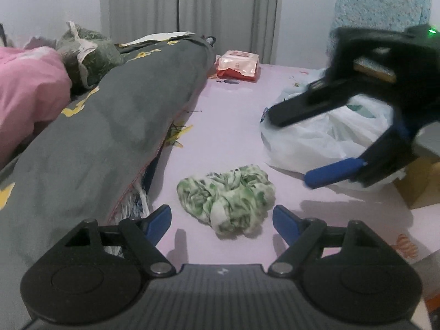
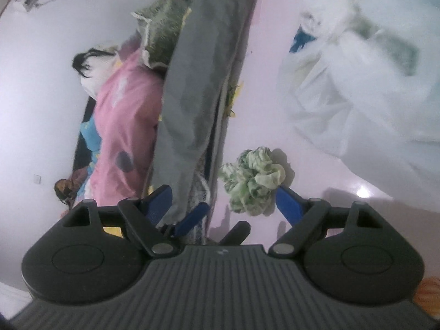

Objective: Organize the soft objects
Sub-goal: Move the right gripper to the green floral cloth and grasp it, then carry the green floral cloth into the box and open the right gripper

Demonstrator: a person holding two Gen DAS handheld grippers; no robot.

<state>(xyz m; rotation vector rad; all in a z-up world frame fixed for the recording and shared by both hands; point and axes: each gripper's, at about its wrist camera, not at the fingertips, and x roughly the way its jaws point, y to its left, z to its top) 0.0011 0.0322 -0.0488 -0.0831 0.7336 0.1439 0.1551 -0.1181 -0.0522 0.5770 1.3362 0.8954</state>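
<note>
Green-and-white cloth (image 1: 226, 200), crumpled into a soft ball, lies on the pink bed sheet (image 1: 231, 126) just in front of the left hand-held gripper (image 1: 222, 221), at 12 o'clock from it in the left wrist view. The blue fingertips (image 1: 161, 218) of this gripper are spread wide, one on each side of the cloth, and they do not touch it; nothing is held. In the right wrist view the same cloth (image 2: 254, 181) shows at about 1 o'clock from the right hand-held gripper (image 2: 224, 206), whose jaws are also spread and empty; one blue pad sits close beside the cloth, but I cannot tell if it touches. Seen from the left camera, the right hand-held gripper (image 1: 302, 151) comes in from 3 o'clock, blurred, above a white plastic bag (image 1: 321, 140) that lies near the cloth. At 9 o'clock a long grey pillow (image 1: 110, 137) lies along the bed, with pink bedding (image 1: 30, 93) behind it. Farther, at 12 o'clock, a red-and-white packet (image 1: 238, 64) lies on the sheet, before a grey curtain (image 1: 187, 2). I judge the step to be the approach to the cloth, before any grasp. The next move seems to call for lowering one gripper until the pads stand around the thick middle of the bundle, then closing gently, because loose folds can slip out or only a corner may be caught.
</note>
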